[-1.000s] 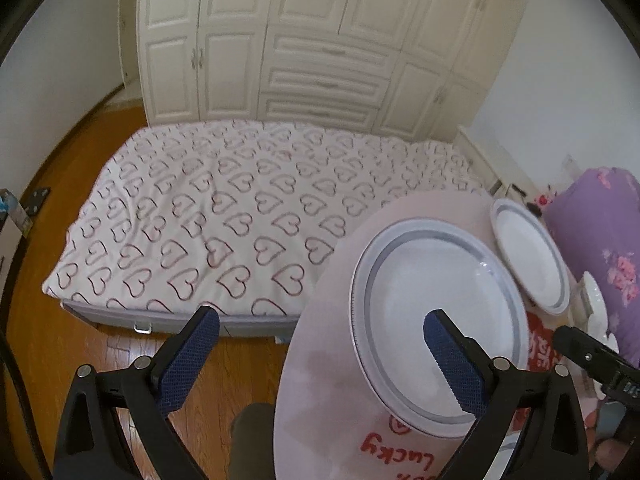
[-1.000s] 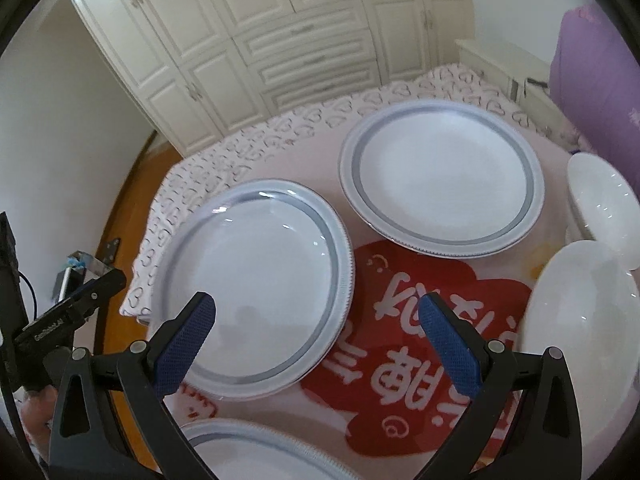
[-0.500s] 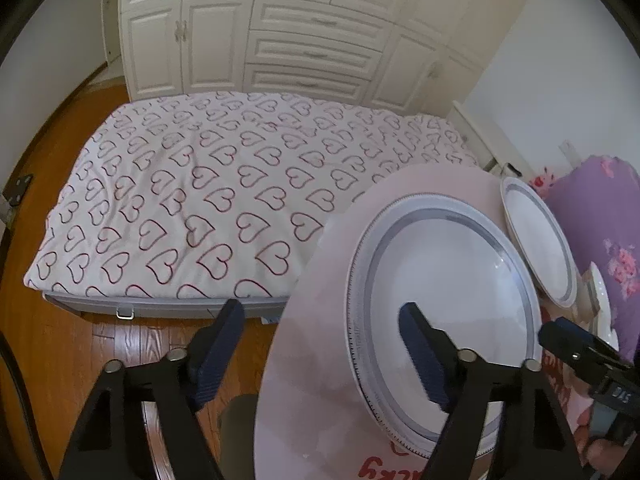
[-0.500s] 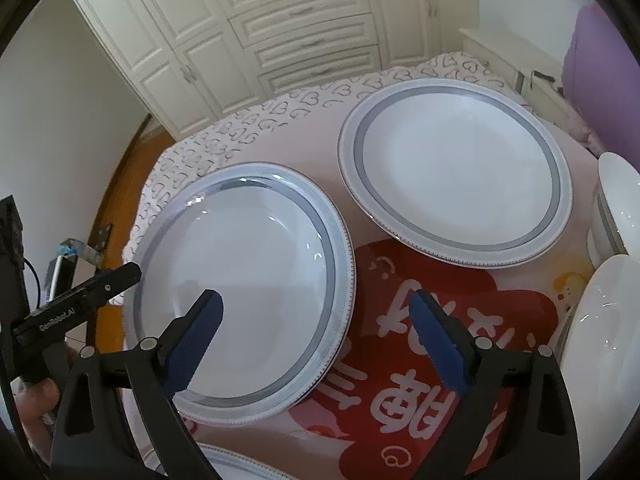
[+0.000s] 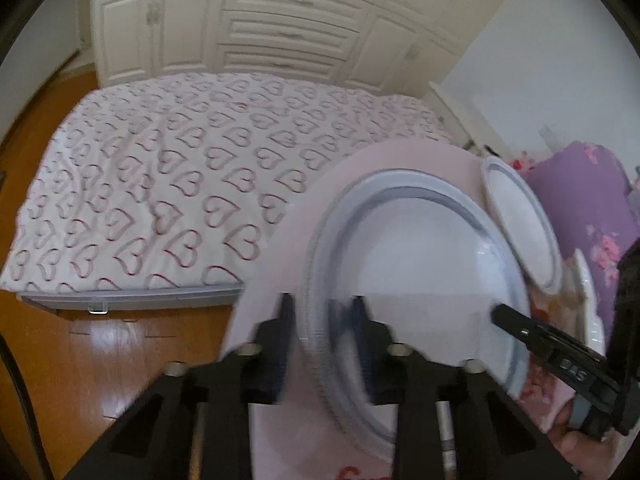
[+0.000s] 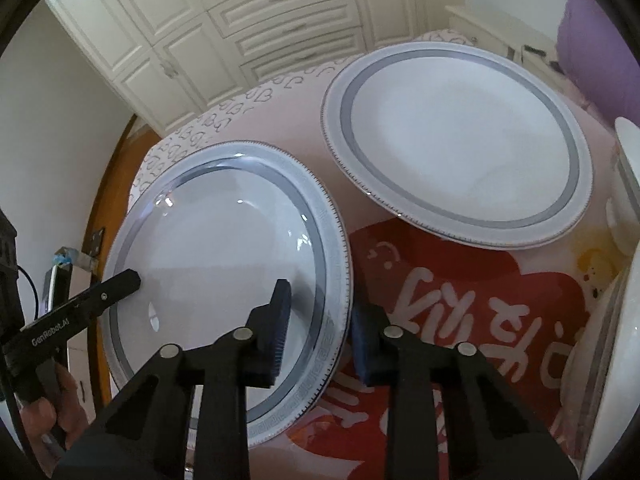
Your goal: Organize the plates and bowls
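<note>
While both grippers close in on it, the near plate (image 6: 224,264) lies flat on the round table (image 5: 276,240), close to the table's left edge. It is white with a grey ring and a bumpy rim.

On the left side, the left gripper (image 5: 320,340) has one blue pad outside the rim and one pad over the inside of the plate. Its jaws are closing with the rim between them. The picture is blurry there, so I cannot tell if the pads press on it yet.

On the right side of the same plate, the right gripper (image 6: 320,328) does the same thing. One pad is over the plate's inside and one is outside the rim, above the red and pink mat (image 6: 460,300). Its jaws are closing too, and a little gap still shows by the outer pad.

I think this plate is hard, shiny and slippery, and it would break if it fell. It looks wide and a bit heavy. The best place to hold it is the flat rim, one gripper on each side, kept level.

Further right, a second plate (image 6: 456,144) sits toward the back of the table. White bowls (image 6: 624,184) stand at the far right edge.
</note>
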